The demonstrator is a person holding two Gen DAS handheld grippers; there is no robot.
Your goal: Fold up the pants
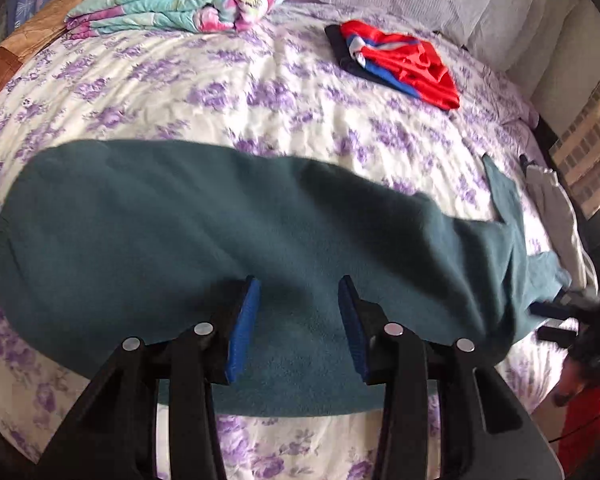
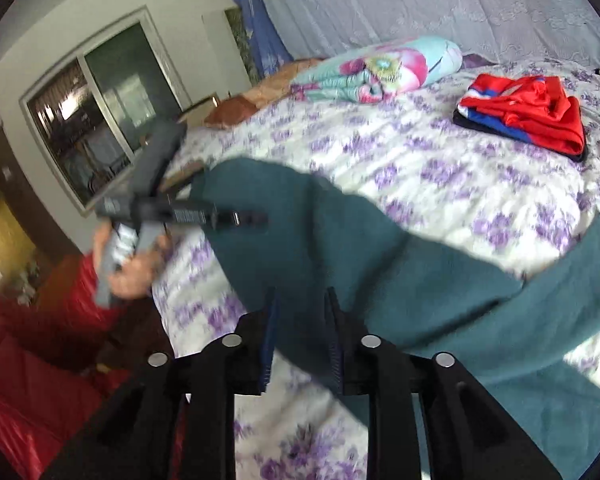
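Left wrist view shows my left gripper (image 1: 299,284) with its jaws apart, nothing between them, above the teal pants (image 1: 188,224) spread flat on the flowered bedspread (image 1: 260,92). My right gripper (image 2: 302,296) is also parted, empty, over the pants' edge near the bedside.

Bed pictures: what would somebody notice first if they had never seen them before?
Probably the big teal pants, spread flat across the bedspread with purple flowers, right in front of the left gripper, whose blue pads stand apart. Next comes the bright red and blue clothes pile, lying farther back on the bed to the right. At the back left sits a folded flowery quilt in pink and turquoise.
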